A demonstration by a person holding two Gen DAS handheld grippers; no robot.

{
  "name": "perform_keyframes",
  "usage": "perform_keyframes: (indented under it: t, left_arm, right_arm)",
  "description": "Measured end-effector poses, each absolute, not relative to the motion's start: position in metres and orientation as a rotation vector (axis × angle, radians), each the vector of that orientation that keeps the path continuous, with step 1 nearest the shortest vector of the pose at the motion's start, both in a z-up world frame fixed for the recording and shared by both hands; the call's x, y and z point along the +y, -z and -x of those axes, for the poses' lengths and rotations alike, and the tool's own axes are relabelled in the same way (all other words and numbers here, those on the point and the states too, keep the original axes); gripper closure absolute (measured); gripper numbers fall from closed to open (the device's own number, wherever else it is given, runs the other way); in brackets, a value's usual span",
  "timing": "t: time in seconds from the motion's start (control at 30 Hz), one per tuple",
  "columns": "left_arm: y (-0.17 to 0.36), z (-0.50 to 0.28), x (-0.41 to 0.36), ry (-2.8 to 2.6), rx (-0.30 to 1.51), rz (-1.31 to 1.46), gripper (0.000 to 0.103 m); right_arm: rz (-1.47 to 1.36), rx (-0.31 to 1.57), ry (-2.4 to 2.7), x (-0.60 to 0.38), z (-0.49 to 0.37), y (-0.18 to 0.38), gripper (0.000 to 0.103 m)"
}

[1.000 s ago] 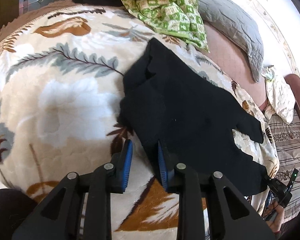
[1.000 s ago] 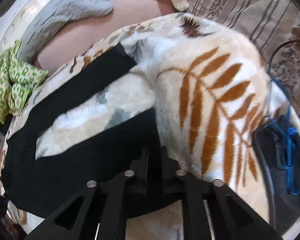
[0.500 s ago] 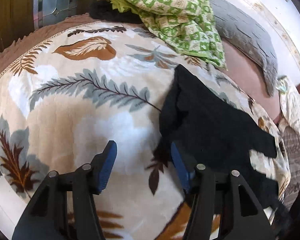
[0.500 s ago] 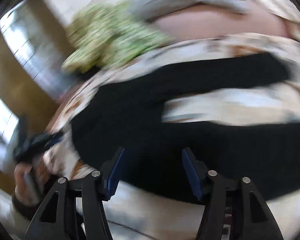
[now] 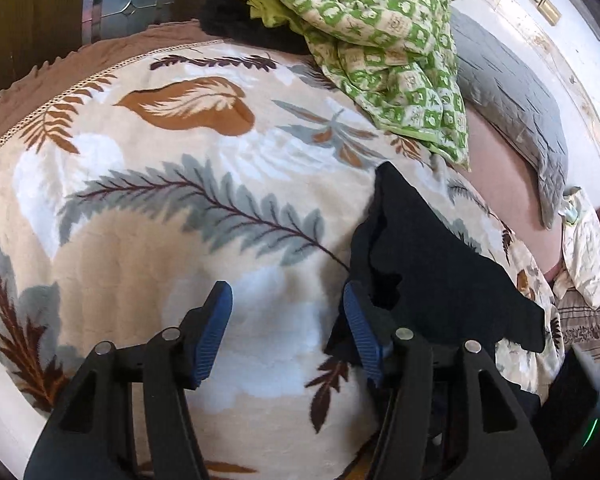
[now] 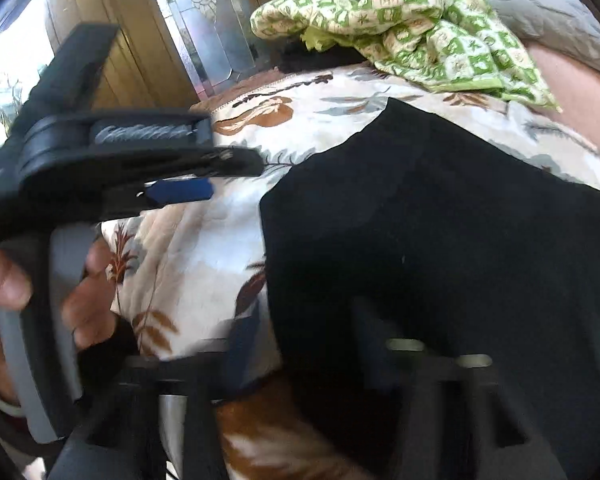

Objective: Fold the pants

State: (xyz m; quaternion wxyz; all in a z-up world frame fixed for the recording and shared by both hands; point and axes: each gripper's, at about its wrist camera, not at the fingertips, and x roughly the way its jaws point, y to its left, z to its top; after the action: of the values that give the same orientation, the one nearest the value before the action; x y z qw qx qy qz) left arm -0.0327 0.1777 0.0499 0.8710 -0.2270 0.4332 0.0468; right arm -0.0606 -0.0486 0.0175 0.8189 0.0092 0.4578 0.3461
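Observation:
The black pants [image 5: 424,264] lie flat on a leaf-patterned blanket [image 5: 172,216] on the bed. In the left wrist view my left gripper [image 5: 286,332] is open and empty; its right finger touches the pants' near-left edge. In the right wrist view the pants [image 6: 440,216] fill the middle and right. My right gripper [image 6: 304,344] is blurred but open, low over the pants' left edge. The left gripper [image 6: 180,184] shows at the left of that view, held by a hand.
A green-and-white checked quilt [image 5: 380,40] is bunched at the far side, with a dark garment [image 5: 236,24] under it. A grey pillow [image 5: 512,92] and pink sheet lie far right. A wooden and glass door [image 6: 188,28] stands beyond the bed.
My right gripper let go of the pant leg, opened, and swung left to the waist end. My left gripper opened wider and shifted left off the pants.

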Motion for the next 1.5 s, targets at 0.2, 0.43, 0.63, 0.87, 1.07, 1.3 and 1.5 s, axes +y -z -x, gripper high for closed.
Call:
perform_keyframes:
  t: [0.2,0.43,0.63,0.87,1.07,1.3,1.5]
  left_arm:
    - [-0.064,0.037,0.186,-0.094,0.861,0.487,0.046]
    - [-0.07,0.036,0.182,-0.098,0.85,0.445,0.041]
    - [-0.068,0.034,0.174,-0.09,0.862,0.429,0.041]
    - [-0.063,0.016,0.146,-0.028,0.91,0.354,0.031]
    - [-0.064,-0.032,0.131,0.044,0.91,0.296,0.019]
    - [-0.058,-0.105,0.12,0.111,0.953,0.182,0.019]
    - [-0.048,-0.138,0.097,0.25,0.978,0.086,0.019]
  right_arm:
    - [-0.609,1.12,-0.75,-0.123,0.014,0.009,0.082]
    - [-0.348,1.017,-0.82,-0.108,0.06,-0.021,0.053]
    - [-0.159,0.988,-0.733,-0.079,0.066,-0.018,0.053]
    - [0.068,0.964,-0.767,-0.059,0.074,-0.018,0.055]
    - [-0.095,0.913,-0.521,-0.175,0.016,-0.044,0.031]
    - [0.001,0.863,-0.314,-0.279,-0.055,-0.06,0.019]
    - [0.2,0.952,-0.369,-0.294,-0.106,-0.047,0.017]
